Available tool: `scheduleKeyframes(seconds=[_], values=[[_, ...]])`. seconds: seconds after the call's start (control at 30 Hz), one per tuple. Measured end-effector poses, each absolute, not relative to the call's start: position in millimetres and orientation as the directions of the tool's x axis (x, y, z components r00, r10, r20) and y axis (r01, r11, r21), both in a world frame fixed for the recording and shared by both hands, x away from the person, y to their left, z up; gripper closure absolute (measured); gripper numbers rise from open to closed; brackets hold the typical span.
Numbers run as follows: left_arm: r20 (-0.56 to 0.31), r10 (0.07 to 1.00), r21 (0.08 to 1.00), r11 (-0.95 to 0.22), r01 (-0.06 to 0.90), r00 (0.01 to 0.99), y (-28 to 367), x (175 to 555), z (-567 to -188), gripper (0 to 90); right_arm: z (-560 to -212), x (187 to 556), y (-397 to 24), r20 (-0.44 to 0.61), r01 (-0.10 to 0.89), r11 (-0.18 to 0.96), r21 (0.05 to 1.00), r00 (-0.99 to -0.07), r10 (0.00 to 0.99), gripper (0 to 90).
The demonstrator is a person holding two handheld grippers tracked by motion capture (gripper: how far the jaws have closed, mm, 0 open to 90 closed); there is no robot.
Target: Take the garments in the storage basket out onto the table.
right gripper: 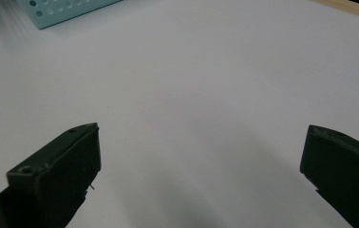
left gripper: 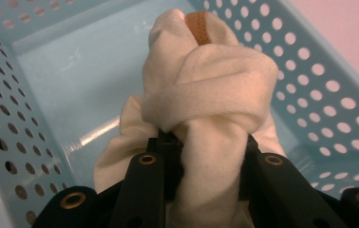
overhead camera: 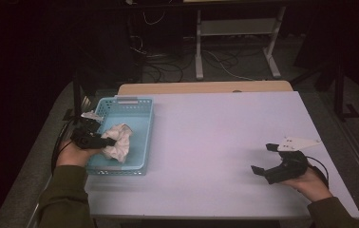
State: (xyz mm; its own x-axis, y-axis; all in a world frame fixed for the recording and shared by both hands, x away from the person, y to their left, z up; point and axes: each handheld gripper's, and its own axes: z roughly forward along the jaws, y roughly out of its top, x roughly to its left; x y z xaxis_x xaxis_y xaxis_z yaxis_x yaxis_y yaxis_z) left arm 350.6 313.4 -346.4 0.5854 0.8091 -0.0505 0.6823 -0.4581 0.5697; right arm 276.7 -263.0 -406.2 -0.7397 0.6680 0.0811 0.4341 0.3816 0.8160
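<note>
Keep the left gripper (left gripper: 206, 142) pinching the cream cloth (left gripper: 211, 90) firmly; lift it clear above the blue basket (overhead camera: 142, 118) rim. The right gripper (right gripper: 201, 161), jaws spread and empty, waits well right of the basket.

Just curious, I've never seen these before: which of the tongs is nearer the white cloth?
Left. The left tongs are clamped on the white cloth over the blue basket; the right tongs sit open far across the table.

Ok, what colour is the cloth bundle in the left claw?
The cloth bundle is cream-white with a small tan patch at its top, clearest in the left gripper view.
</note>
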Motion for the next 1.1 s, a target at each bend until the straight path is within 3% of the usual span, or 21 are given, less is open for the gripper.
scheduleKeyframes(seconds=[1.1], values=[[-0.082,0.774,0.695,-0.407,0.592,0.628,278,343,-311,72.4,-405,277,-263,0.077,0.431,0.379,0.819,-0.737,0.672,0.0]])
